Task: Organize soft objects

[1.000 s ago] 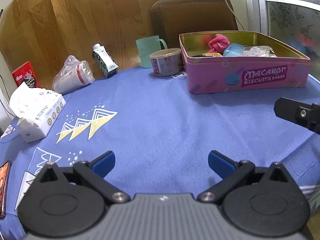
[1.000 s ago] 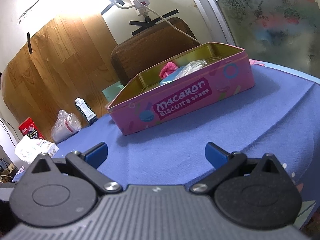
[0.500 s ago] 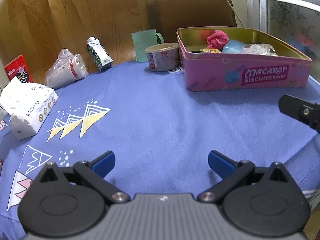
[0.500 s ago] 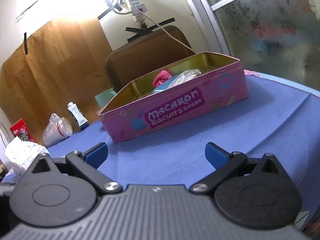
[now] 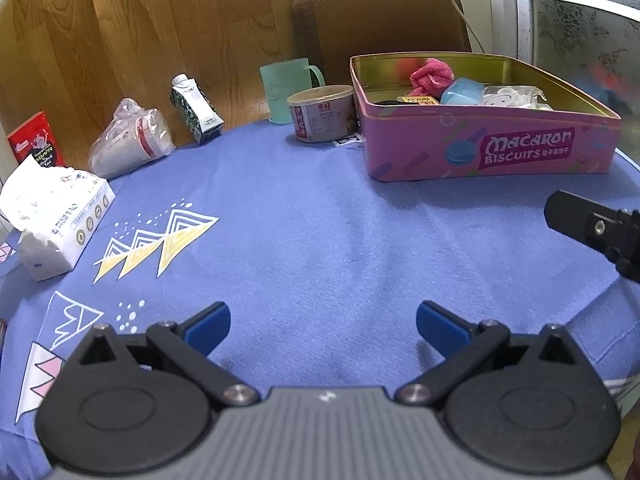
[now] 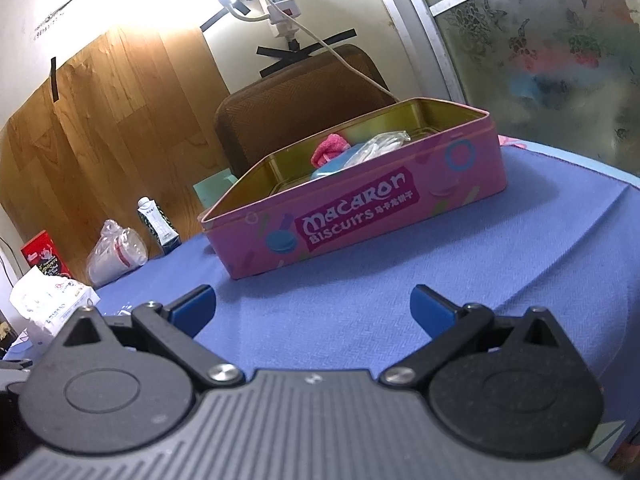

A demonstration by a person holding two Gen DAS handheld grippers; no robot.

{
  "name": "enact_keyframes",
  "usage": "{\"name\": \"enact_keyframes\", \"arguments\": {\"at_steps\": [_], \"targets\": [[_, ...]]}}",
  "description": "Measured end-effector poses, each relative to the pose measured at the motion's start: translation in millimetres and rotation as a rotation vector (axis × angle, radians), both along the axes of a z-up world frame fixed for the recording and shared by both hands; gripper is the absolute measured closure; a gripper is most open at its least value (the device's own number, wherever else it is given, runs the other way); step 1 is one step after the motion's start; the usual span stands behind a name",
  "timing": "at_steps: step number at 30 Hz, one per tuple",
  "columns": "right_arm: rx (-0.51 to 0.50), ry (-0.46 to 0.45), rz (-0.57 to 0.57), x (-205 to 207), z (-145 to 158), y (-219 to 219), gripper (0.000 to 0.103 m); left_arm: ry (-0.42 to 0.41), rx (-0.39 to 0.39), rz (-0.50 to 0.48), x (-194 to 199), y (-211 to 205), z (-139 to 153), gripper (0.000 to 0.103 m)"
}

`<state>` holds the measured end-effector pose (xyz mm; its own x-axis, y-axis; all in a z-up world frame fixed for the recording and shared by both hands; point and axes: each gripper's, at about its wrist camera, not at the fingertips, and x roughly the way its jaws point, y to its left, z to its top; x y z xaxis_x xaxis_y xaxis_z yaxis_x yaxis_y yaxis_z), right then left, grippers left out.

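Observation:
A pink "Macaron Biscuits" tin point(image 5: 520, 152) stands open at the far right of the blue tablecloth; it also shows in the right wrist view point(image 6: 360, 216). Inside it lie a pink fluffy cloth point(image 5: 430, 76), a light blue soft object point(image 5: 462, 92) and a clear bag with a white item point(image 5: 508, 98). The cloth shows in the right wrist view point(image 6: 330, 148) too. My left gripper point(image 5: 323, 326) is open and empty above the near cloth. My right gripper point(image 6: 314, 308) is open and empty, short of the tin; part of it shows at the right edge of the left wrist view point(image 5: 592, 228).
Along the far edge stand a round can point(image 5: 322, 118), a green mug point(image 5: 286, 88), a small carton point(image 5: 196, 108), bagged cups point(image 5: 132, 140), a red box point(image 5: 34, 142) and a tissue box point(image 5: 56, 216). A brown chair back point(image 5: 380, 24) rises behind the table.
Both grippers stay open and empty. The left view has drifted a little, the objects sliding slightly right again. The right gripper has tilted, so the tin sits lower and nearer in its view.

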<state>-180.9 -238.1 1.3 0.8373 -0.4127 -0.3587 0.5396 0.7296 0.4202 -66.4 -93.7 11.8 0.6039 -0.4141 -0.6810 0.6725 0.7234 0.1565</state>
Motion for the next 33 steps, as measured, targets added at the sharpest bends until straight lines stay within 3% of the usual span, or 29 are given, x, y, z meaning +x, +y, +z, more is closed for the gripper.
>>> {"name": "enact_keyframes", "arguments": {"at_steps": [33], "targets": [[-0.002,-0.024,0.008,-6,3,2,0.0,-0.097,0.035,0.009,-18,2,5,0.0]]}}
